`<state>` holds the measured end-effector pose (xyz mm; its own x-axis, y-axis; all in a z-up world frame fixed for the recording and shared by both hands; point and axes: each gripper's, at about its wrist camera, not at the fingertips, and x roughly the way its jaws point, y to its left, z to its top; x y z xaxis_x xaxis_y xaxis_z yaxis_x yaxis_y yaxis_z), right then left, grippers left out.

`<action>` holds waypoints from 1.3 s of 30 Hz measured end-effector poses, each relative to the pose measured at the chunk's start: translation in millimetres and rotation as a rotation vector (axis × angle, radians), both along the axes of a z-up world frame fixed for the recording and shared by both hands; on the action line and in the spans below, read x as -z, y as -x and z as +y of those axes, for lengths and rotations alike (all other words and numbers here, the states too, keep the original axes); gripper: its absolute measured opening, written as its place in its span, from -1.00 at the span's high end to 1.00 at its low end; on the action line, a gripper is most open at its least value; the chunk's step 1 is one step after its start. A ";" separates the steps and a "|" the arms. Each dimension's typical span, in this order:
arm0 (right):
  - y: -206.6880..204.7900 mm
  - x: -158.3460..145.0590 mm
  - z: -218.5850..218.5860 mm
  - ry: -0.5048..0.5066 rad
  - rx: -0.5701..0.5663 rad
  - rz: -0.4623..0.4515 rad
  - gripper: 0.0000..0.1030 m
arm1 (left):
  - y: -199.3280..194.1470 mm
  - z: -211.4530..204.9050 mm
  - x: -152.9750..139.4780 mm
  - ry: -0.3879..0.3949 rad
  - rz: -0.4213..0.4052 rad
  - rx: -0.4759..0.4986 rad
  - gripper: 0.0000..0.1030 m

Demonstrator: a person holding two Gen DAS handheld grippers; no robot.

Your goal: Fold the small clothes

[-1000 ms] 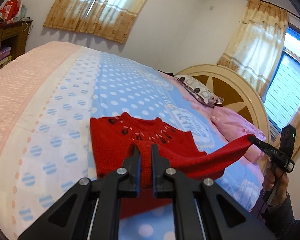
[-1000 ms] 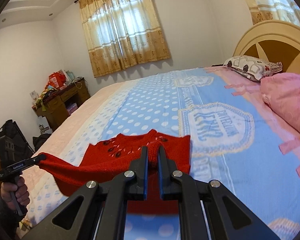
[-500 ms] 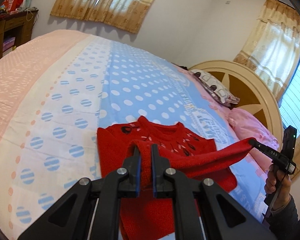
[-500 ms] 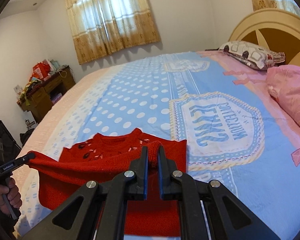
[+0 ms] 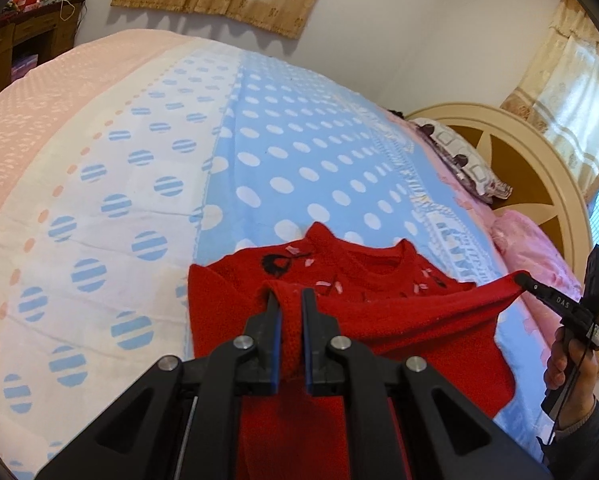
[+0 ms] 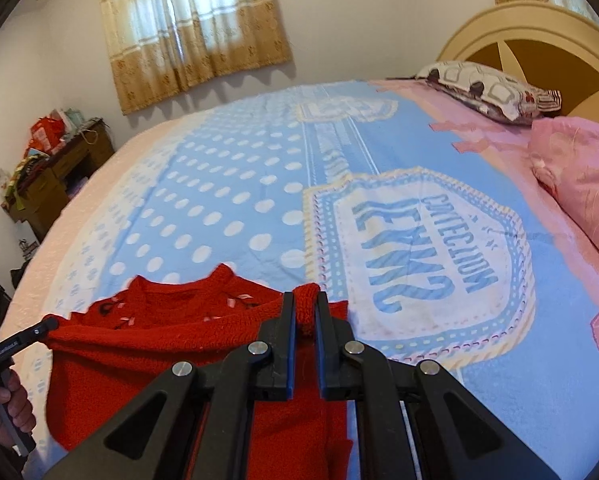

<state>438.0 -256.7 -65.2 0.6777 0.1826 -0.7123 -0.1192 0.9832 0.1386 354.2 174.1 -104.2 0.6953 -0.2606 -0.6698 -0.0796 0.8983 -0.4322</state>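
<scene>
We are working over a bed [image 5: 147,152] with a blue polka-dot cover [image 6: 227,184], pillows [image 6: 571,168] off by the headboard [image 5: 539,168]. A red sweater [image 5: 399,320] is lying on the near part of the cover, neckline facing away from us, chest flat, bottom hem lifted off the bed and strung between our two grippers.

The left gripper [image 5: 290,308] is pinching one hem corner, its jaws pressed together on the knit. The right gripper [image 6: 305,312] is doing the same on the other corner, a bunch of red fabric poking up between its fingers. Each wrist view is also showing the other gripper at its edge, a hand [image 5: 567,364] on the handle.

Our guess at the step: we are carrying the hem toward the neckline to fold the sweater in half.

Doing it well:
- we are keeping both corners level, so the hem lands parallel to the shoulders
- we are holding light tension between the grippers, so the edge is not sagging in the middle
- we are lowering before letting go, since thick knit tends to spring back
- we are watching the lower layer, as dragging could bunch it up
</scene>
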 end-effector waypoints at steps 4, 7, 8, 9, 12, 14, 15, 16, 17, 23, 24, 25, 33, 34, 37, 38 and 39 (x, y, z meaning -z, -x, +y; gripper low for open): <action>-18.0 21.6 3.3 0.013 0.015 0.047 0.86 | -10.3 -0.1 8.1 -0.011 0.017 -0.019 0.82; -32.9 39.4 9.0 0.017 -0.009 0.110 0.84 | -11.9 2.8 9.4 -0.032 0.013 -0.064 0.68; -35.4 42.3 11.1 0.024 -0.007 0.114 0.79 | -11.0 5.4 8.1 -0.046 0.008 -0.087 0.61; -36.6 44.0 12.3 0.036 -0.006 0.112 0.71 | -7.5 9.7 6.0 -0.055 -0.001 -0.111 0.55; -27.0 41.9 11.3 0.022 -0.027 0.073 -0.08 | 4.6 21.7 0.9 -0.050 -0.027 -0.147 0.26; -18.2 40.1 11.1 0.018 -0.058 0.046 -0.08 | 17.2 23.4 -3.1 -0.079 -0.050 -0.144 0.22; -11.8 39.8 11.8 0.040 -0.069 0.040 -0.08 | 24.1 20.1 -4.3 -0.121 -0.054 -0.128 0.21; -8.9 39.6 12.8 0.051 -0.077 0.040 -0.08 | 25.9 16.4 -3.8 -0.158 -0.047 -0.119 0.16; -5.0 40.7 14.4 0.063 -0.098 0.052 -0.08 | 28.5 10.5 -2.1 -0.204 -0.037 -0.094 0.11; -6.2 53.7 32.0 0.142 -0.175 0.129 -0.08 | 10.7 -2.7 16.5 -0.340 0.047 -0.096 -0.05; -9.2 57.0 34.9 0.152 -0.183 0.149 -0.08 | 6.1 -0.6 21.3 -0.361 0.069 -0.125 -0.05; -14.4 62.4 39.4 0.172 -0.189 0.175 -0.08 | 3.0 3.2 27.2 -0.369 0.094 -0.153 -0.05; -13.0 76.4 16.4 0.174 -0.066 0.220 -0.08 | 51.4 18.6 27.7 -0.273 0.081 -0.176 -0.05; -4.2 73.0 13.1 0.174 -0.069 0.205 -0.08 | 63.8 18.4 22.6 -0.275 0.059 -0.174 -0.10; 28.0 62.6 2.2 0.146 -0.078 0.170 -0.08 | 90.6 13.1 12.6 -0.269 0.009 -0.162 -0.33; 37.6 59.0 -1.0 0.134 -0.079 0.158 -0.08 | 96.2 8.6 10.9 -0.268 0.000 -0.148 -0.34; 50.3 54.9 -4.5 0.117 -0.083 0.144 -0.08 | 102.6 1.5 10.0 -0.267 -0.007 -0.121 -0.34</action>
